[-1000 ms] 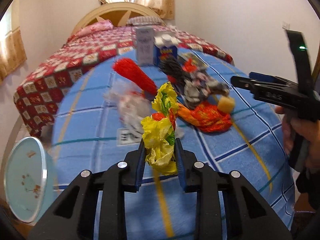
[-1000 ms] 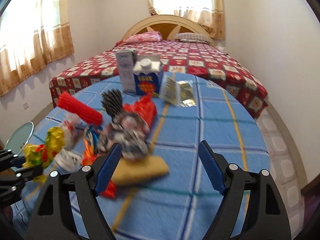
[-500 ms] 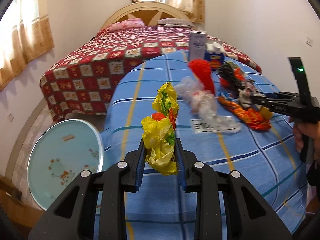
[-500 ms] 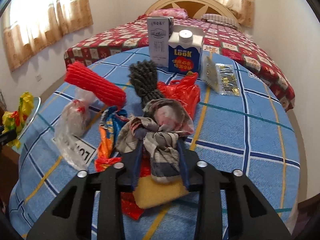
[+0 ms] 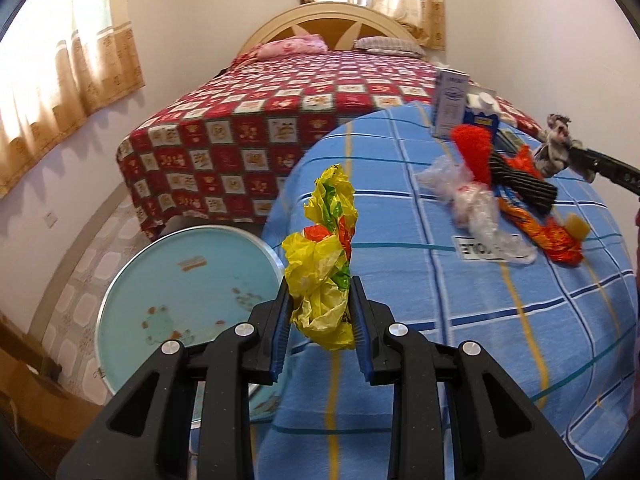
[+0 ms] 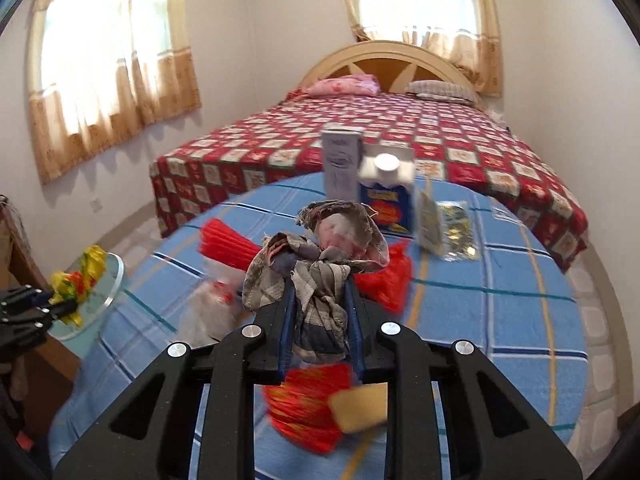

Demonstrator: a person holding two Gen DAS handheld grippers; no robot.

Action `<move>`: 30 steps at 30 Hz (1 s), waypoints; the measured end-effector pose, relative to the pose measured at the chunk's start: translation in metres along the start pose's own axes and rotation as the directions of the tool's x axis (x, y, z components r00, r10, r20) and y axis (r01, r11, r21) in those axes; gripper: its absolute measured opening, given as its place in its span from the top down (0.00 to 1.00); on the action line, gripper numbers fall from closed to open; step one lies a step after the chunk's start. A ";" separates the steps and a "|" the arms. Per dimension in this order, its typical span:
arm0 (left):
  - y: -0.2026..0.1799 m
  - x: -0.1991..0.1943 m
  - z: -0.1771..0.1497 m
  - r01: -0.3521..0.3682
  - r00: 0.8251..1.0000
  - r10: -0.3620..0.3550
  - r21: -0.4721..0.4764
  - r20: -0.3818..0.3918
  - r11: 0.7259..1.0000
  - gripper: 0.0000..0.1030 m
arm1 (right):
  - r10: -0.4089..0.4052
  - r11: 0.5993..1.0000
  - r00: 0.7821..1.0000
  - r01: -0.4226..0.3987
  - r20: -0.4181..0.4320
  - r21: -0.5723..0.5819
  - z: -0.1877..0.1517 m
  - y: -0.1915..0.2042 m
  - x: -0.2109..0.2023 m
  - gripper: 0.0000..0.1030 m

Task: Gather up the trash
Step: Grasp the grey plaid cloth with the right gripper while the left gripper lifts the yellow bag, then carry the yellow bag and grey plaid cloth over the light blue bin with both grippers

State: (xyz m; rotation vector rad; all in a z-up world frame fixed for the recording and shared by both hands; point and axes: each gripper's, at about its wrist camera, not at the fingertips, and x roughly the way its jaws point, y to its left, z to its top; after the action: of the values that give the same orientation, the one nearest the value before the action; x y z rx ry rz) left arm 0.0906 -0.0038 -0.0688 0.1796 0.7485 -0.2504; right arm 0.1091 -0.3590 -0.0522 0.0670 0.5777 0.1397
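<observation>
Left claw (image 5: pixel 319 316) pinches yellow wrapper (image 5: pixel 323 276) — right claw (image 6: pixel 321 318) pinches rag (image 6: pixel 316 264).

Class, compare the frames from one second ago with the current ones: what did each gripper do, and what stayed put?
The right gripper, open a second ago, closed on the grey rag and lifted it off the table. The left gripper swung its yellow wrapper leftward toward the blue bin. The cartons, the red net and the other trash stayed on the table.
</observation>
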 end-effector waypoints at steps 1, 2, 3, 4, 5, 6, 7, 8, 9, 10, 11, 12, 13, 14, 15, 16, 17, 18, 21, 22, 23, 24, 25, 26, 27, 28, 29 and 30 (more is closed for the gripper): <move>0.003 0.000 -0.001 -0.008 1.000 0.008 -0.002 -0.001 1.000 0.73 | 0.009 1.000 1.000 -0.009 -0.002 -0.013 0.003 0.007 0.002 0.77; 0.007 -0.001 -0.001 -0.020 1.000 0.020 -0.006 -0.004 1.000 0.73 | 0.025 0.999 1.000 -0.025 -0.004 -0.027 0.004 0.016 0.005 0.77; 0.009 -0.001 -0.002 -0.026 1.000 0.026 -0.008 -0.005 1.000 0.73 | 0.031 0.999 0.999 -0.031 -0.006 -0.032 0.005 0.019 0.006 0.77; 0.014 -0.001 -0.003 -0.039 0.999 0.039 -0.014 -0.006 0.999 0.73 | 0.047 0.998 0.999 -0.048 -0.008 -0.044 0.007 0.028 0.009 0.77; 0.017 -0.002 -0.004 -0.044 0.999 0.044 -0.019 -0.007 0.999 0.73 | 0.057 0.997 0.998 -0.058 -0.008 -0.052 0.007 0.034 0.010 0.77; 0.021 -0.002 -0.005 -0.050 0.999 0.050 -0.026 -0.008 0.998 0.73 | 0.078 0.995 0.997 -0.078 -0.008 -0.068 0.009 0.045 0.013 0.77; 0.026 -0.003 -0.006 -0.061 0.998 0.061 -0.034 -0.008 0.998 0.73 | 0.086 0.993 0.996 -0.087 -0.009 -0.076 0.009 0.051 0.014 0.77; 0.029 -0.004 -0.007 -0.068 0.998 0.068 -0.038 -0.009 0.997 0.73 | 0.097 0.992 0.995 -0.098 -0.010 -0.084 0.010 0.058 0.016 0.77; 0.033 -0.004 -0.008 -0.077 0.997 0.077 -0.044 -0.011 0.996 0.73 | 0.110 0.989 0.994 -0.110 -0.013 -0.096 0.010 0.065 0.019 0.77; 0.037 -0.005 -0.009 -0.086 0.996 0.085 -0.050 -0.010 0.995 0.73 | 0.121 0.986 0.993 -0.122 -0.018 -0.114 0.011 0.074 0.023 0.77; 0.039 -0.005 -0.009 -0.093 0.996 0.092 -0.054 -0.009 0.994 0.73 | 0.128 0.984 0.992 -0.129 -0.021 -0.125 0.012 0.081 0.026 0.77; 0.042 -0.006 -0.010 -0.101 0.995 0.101 -0.058 -0.008 0.993 0.73 | 0.140 0.979 0.990 -0.142 -0.027 -0.144 0.013 0.091 0.032 0.77; 0.045 -0.007 -0.010 -0.113 0.994 0.113 -0.063 -0.006 0.992 0.73 | 0.144 0.977 0.989 -0.147 -0.031 -0.151 0.013 0.095 0.035 0.77; 0.049 -0.008 -0.011 -0.125 0.992 0.125 -0.070 -0.003 0.990 0.73 | 0.149 0.975 0.988 -0.153 -0.034 -0.159 0.014 0.100 0.038 0.77; 0.051 -0.009 -0.011 -0.133 0.991 0.133 -0.074 -0.002 0.988 0.73 | 0.155 0.973 0.987 -0.159 -0.037 -0.166 0.014 0.105 0.042 0.77; 0.055 -0.010 -0.012 -0.141 0.990 0.142 -0.084 -0.001 0.986 0.73 | 0.160 0.970 0.986 -0.165 -0.040 -0.176 0.015 0.112 0.046 0.77; 0.059 -0.011 -0.012 -0.148 0.989 0.149 -0.092 -0.002 0.985 0.73 | 0.165 0.968 0.985 -0.171 -0.043 -0.184 0.016 0.118 0.051 0.77; 0.063 -0.012 -0.013 -0.157 0.987 0.158 -0.100 -0.003 0.982 0.73 | 0.168 0.967 0.985 -0.174 -0.044 -0.187 0.016 0.121 0.053 0.77; 0.071 -0.014 -0.015 -0.174 0.985 0.175 -0.119 -0.005 0.978 0.73 | 0.184 0.961 0.982 -0.190 -0.053 -0.199 0.018 0.135 0.064 0.77; 0.074 -0.014 -0.015 -0.178 0.984 0.179 -0.121 -0.006 0.976 0.73 | 0.190 0.958 0.980 -0.198 -0.058 -0.207 0.018 0.142 0.069 0.77; 0.077 -0.015 -0.016 -0.183 0.983 0.183 -0.125 -0.009 0.975 0.73 | 0.194 0.956 0.979 -0.203 -0.063 -0.211 0.018 0.146 0.073 0.77; 0.080 -0.015 -0.017 -0.188 0.982 0.188 -0.131 -0.013 0.973 0.73 | 0.196 0.955 0.978 -0.206 -0.065 -0.213 0.018 0.147 0.074 0.77; 0.082 -0.015 -0.018 -0.192 0.981 0.192 -0.134 -0.015 0.972 0.73 | 0.200 0.952 0.977 -0.211 -0.069 -0.220 0.019 0.152 0.078 0.77; 0.084 -0.015 -0.019 -0.197 0.980 0.196 -0.135 -0.018 0.971 0.73 | 0.203 0.951 0.977 -0.214 -0.071 -0.224 0.019 0.155 0.080 0.77; 0.086 -0.016 -0.020 -0.202 0.979 0.201 -0.138 -0.020 0.970 0.73 | 0.209 0.948 0.975 -0.221 -0.077 -0.229 0.020 0.159 0.084 0.77; 0.088 -0.016 -0.020 -0.206 0.978 0.205 -0.142 -0.021 0.968 0.73 | 0.211 0.947 0.974 -0.224 -0.078 -0.232 0.020 0.162 0.085 0.77; 0.090 -0.017 -0.021 -0.210 0.978 0.209 -0.144 -0.022 0.967 0.73 | 0.213 0.945 0.974 -0.227 -0.080 -0.236 0.020 0.165 0.087 0.77; 0.092 -0.017 -0.022 -0.214 0.977 0.213 -0.147 -0.023 0.966 0.73 | 0.217 0.943 0.973 -0.231 -0.084 -0.241 0.021 0.169 0.090 0.77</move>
State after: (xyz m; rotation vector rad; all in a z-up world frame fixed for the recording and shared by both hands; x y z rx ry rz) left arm 0.0907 0.0924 -0.0658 0.1189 0.7451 0.0118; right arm 0.1758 -0.1795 -0.0661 -0.1173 0.6036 0.4364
